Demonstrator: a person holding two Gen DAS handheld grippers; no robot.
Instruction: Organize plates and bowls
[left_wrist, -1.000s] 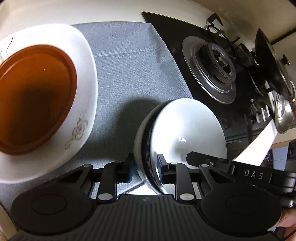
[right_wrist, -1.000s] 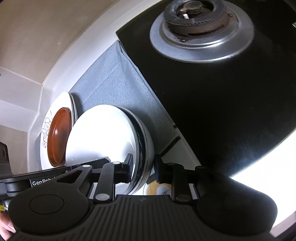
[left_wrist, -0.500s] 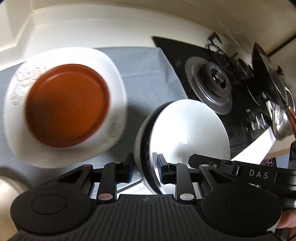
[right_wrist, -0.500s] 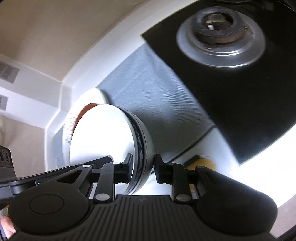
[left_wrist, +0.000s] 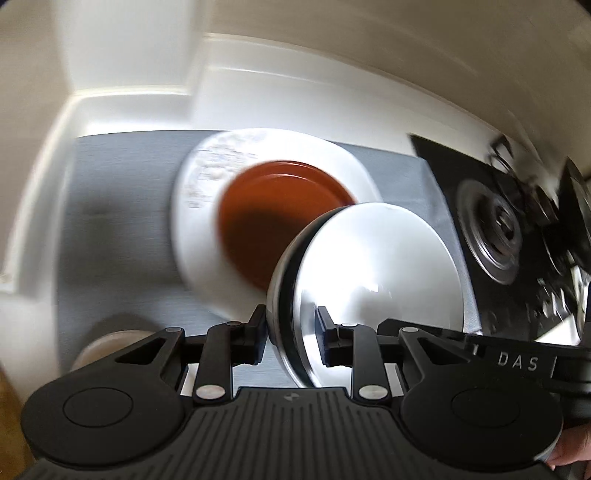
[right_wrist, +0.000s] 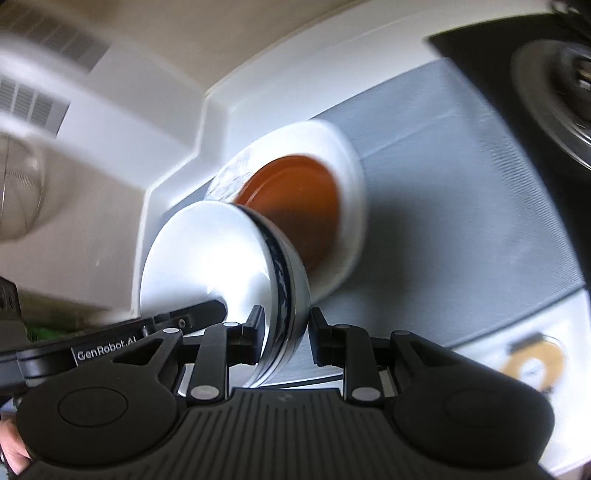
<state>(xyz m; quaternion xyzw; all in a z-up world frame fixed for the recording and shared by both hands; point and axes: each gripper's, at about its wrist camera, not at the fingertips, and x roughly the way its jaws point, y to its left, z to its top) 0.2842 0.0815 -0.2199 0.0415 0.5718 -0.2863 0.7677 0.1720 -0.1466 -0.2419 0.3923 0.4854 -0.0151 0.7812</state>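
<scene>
- The white tabletop (left_wrist: 33, 258) carries a grey mat (left_wrist: 110, 229) that reaches its back edge, close to the wall corner.
- A black cooktop (left_wrist: 461, 173) lies along the mat's far side, with a round burner (left_wrist: 496, 236) on it.
- A large white plate (left_wrist: 332, 162) with a faint printed pattern on its rim rests on the mat, toward the tabletop's back edge.
- A reddish-brown dish (left_wrist: 273, 206) sits inside the white plate.
- A white bowl (left_wrist: 380, 266) with a dark band round its outside hangs tipped on edge, in front of the plate and dish in both views; blur hides whether it touches them.
- The left gripper (left_wrist: 290, 332) has its fingers set narrow, one inside and one outside the bowl's rim, holding it.
- The right gripper (right_wrist: 284, 334) grips the opposite rim of the same bowl (right_wrist: 207, 258) the same way, fingers narrow.
- A person's hand (left_wrist: 570, 450) shows at the lower corner of the left view.
- A small yellow-brown round thing (right_wrist: 535, 363) lies near the tabletop's front edge, too blurred to name.
</scene>
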